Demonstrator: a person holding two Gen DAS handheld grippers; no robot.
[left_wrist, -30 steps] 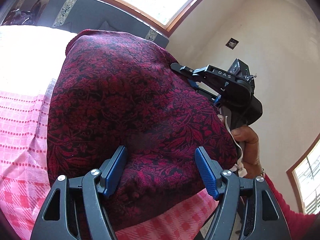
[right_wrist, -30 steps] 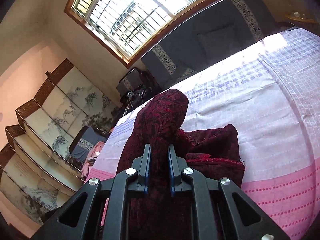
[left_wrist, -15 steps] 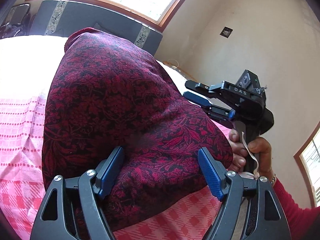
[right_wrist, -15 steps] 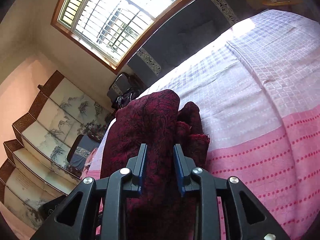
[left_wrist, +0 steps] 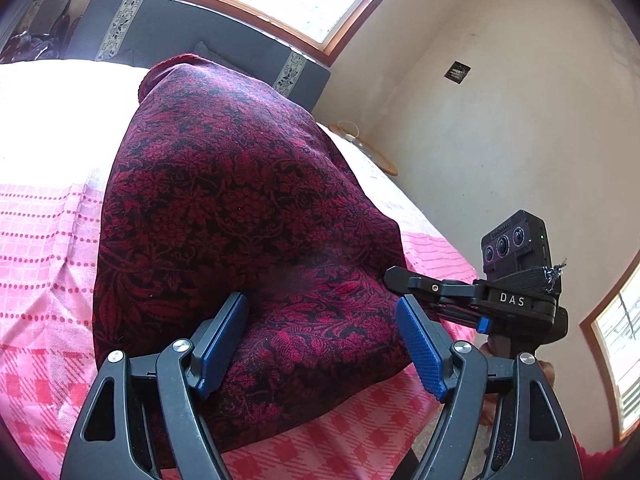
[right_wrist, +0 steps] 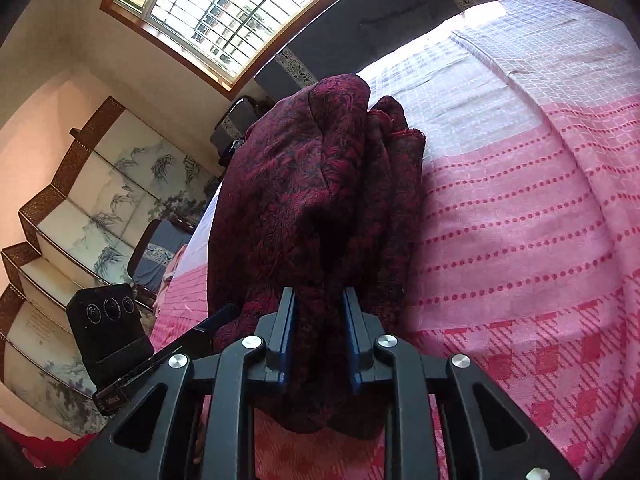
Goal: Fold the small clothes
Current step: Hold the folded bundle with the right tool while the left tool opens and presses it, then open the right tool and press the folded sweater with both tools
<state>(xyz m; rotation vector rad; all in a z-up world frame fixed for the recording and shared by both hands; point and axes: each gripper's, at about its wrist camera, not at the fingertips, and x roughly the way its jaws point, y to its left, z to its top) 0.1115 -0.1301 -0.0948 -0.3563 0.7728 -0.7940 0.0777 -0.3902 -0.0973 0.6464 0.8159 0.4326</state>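
Bed (left_wrist: 48,264) fills most of both views, covered with a pink and red checked woven bedspread (right_wrist: 520,240), paler lilac-white toward the far end. Dark padded headboard with a patterned white trim strip (left_wrist: 168,36) along the far edge, big barred window with wooden frame (right_wrist: 224,4) above it. Folding painted screen with dark lattice border (right_wrist: 80,208) off to the left in the right wrist view. Plain cream wall (left_wrist: 500,128) on the other side, small round wooden side table (left_wrist: 384,162) against it.

Dark red and black floral woven garment (left_wrist: 240,216) lies bunched on the bedspread near the front edge of the bed, humped up high, running away toward the headboard; folded layers and a hemmed edge show on its right side in the right wrist view.

Left tongs (left_wrist: 324,340): black arms, blue pads, spread wide either side of the garment's near end. Cloth bulges between the pads; left pad looks against the fabric, right pad just beside it, no real pinch visible.

Right tongs (right_wrist: 318,344): nearly together, jaws closing, a thick fold of the garment clamped between the blue pads, cloth hanging below them. Seen from the left wrist view it sits at the garment's right edge, camera block on top.
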